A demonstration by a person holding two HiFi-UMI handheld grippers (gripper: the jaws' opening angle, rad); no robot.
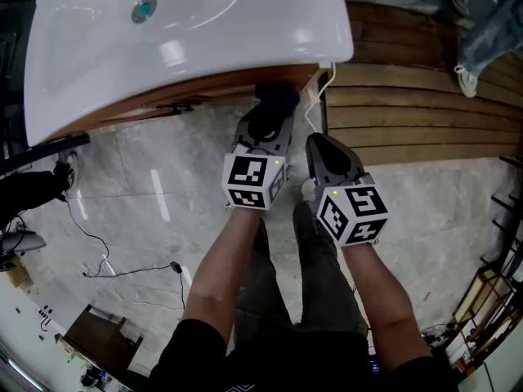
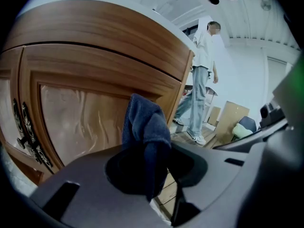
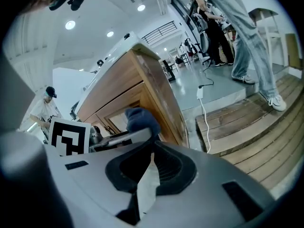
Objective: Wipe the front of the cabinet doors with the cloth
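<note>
cloth (image 2: pixel 145 127): dark blue, bunched, sticking up out of the left gripper (image 2: pixel 146 158). The jaws are clamping its lower part and the free end is flopping over above the tips. In the head view the cloth (image 1: pixel 276 96) is sitting at the front of the cabinet (image 1: pixel 188 88), near its right corner and just under the rim of the white sink (image 1: pixel 270 23). Whether it is actually touching the wood, cannot tell

The left gripper view is showing the cloth in front of the right-hand cabinet door (image 2: pixel 80 122), which has a wood frame and a glossy inset panel. The dark ornate handles (image 2: pixel 26 134) are sitting at that door's left edge, well apart from the cloth

The left gripper (image 1: pixel 268 125) is pointing at the cabinet front, forearm reaching in from below. The right gripper (image 1: pixel 319 147) is hovering just beside it on the right, a little further back from the cabinet and off its corner. In its own view the right gripper (image 3: pixel 151 159) is carrying nothing: the tips are meeting, and only a pale sliver is showing through the slit behind them. That view is also catching the cloth (image 3: pixel 140 120) and the left gripper's marker cube (image 3: pixel 70 137)

A white cable (image 3: pixel 205 122) is running down past the cabinet corner onto the wooden decking (image 1: pixel 409 113). Grey marble floor (image 1: pixel 147 186) is lying in front of the cabinet, with a thin black cable (image 1: pixel 98 243) trailing across it. A person (image 2: pixel 202 80) is standing on the decking beyond the cabinet
</note>
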